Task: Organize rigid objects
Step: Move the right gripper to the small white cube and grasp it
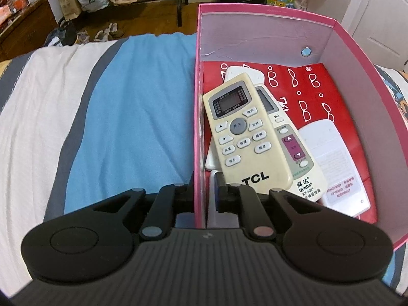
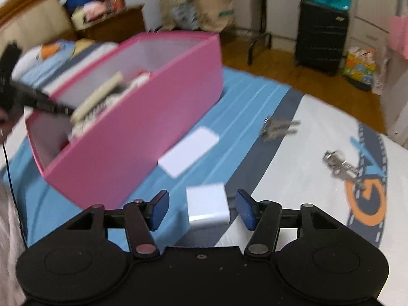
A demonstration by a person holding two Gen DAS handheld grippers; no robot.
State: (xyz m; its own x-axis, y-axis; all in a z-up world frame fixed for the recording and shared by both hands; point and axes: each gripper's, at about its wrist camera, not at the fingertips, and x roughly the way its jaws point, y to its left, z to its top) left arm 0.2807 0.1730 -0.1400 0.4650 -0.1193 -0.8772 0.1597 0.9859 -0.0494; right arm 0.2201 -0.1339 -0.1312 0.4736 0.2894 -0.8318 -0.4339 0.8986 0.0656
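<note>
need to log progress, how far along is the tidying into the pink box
Done: several cream and white remote controls already lie in the pink cardboard box. In hand: the left gripper is shut on the box's wall; the right gripper is open around a small white cube charger, pads apart from it. Left on the bed: a flat white card and two metal key bunches.
</note>
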